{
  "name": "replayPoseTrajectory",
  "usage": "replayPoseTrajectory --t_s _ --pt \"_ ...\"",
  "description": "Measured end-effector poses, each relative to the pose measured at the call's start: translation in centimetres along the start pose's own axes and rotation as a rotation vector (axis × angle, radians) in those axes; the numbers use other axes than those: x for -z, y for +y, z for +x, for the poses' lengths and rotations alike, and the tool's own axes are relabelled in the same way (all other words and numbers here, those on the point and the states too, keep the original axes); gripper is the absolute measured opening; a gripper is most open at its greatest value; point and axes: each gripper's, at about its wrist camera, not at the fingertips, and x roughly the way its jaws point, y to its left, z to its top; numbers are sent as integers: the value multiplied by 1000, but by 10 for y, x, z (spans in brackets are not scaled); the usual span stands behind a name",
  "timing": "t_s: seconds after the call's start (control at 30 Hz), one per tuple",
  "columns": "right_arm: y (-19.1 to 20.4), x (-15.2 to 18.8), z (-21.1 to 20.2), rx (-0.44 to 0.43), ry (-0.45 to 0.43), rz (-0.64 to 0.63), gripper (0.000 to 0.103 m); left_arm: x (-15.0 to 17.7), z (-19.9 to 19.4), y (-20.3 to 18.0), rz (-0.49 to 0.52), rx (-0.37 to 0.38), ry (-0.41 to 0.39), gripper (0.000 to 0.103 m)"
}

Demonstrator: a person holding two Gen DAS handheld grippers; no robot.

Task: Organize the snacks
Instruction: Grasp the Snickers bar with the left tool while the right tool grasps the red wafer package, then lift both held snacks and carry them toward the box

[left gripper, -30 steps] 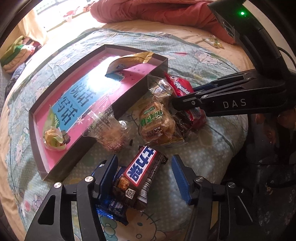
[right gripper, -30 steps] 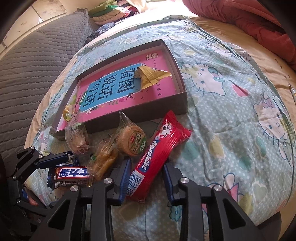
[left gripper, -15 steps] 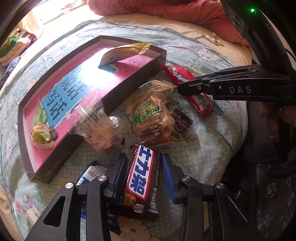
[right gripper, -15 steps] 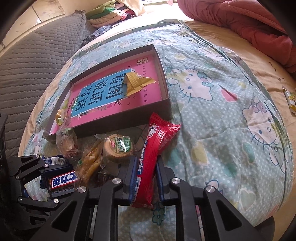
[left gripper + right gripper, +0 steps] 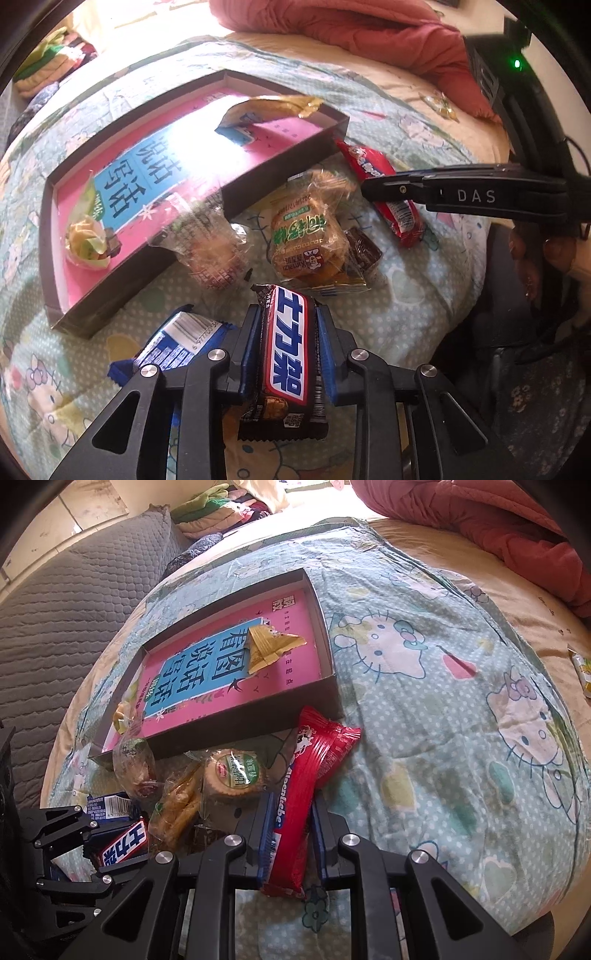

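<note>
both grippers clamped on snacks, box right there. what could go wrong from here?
1. The left gripper holds the chocolate bar right beside the blue wrapper; lifting may drag it.
2. The right gripper pinches the red candy pack near one end, so the long free end may sag and catch the box wall.
3. Both loads heading to one box could collide.

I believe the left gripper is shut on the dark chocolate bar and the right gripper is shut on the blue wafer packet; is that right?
Not quite. The left gripper is indeed shut on the dark chocolate bar, but the right gripper is shut on the red Alpenliebe candy pack, as the right wrist view shows. The blue wafer packet lies loose on the bedspread beside the left gripper.
</note>
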Motion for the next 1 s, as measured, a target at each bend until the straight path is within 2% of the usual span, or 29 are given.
replayPoseTrajectory --t_s 0.4,0.53,0.67,0.7,0.8,1.0 --pt "0 -2 -21 -5 -73 -8 17 3 -32 15 -106 12 -86 30" --pt "3 -3 -14 25 -41 -18 17 2 -37 18 -117 12 -101 30" --pt "-3 -3 -10 0 -33 21 17 0 -40 19 -124 16 -114 30" --pt "-3 -3 -8 1 -24 22 18 0 -41 20 -129 20 -116 30" --pt "-1 -2 0 21 1 14 30 0 -44 23 -140 21 -127 30" --pt "0 -2 13 27 30 4 37 -2 -49 25 -158 18 -151 30"
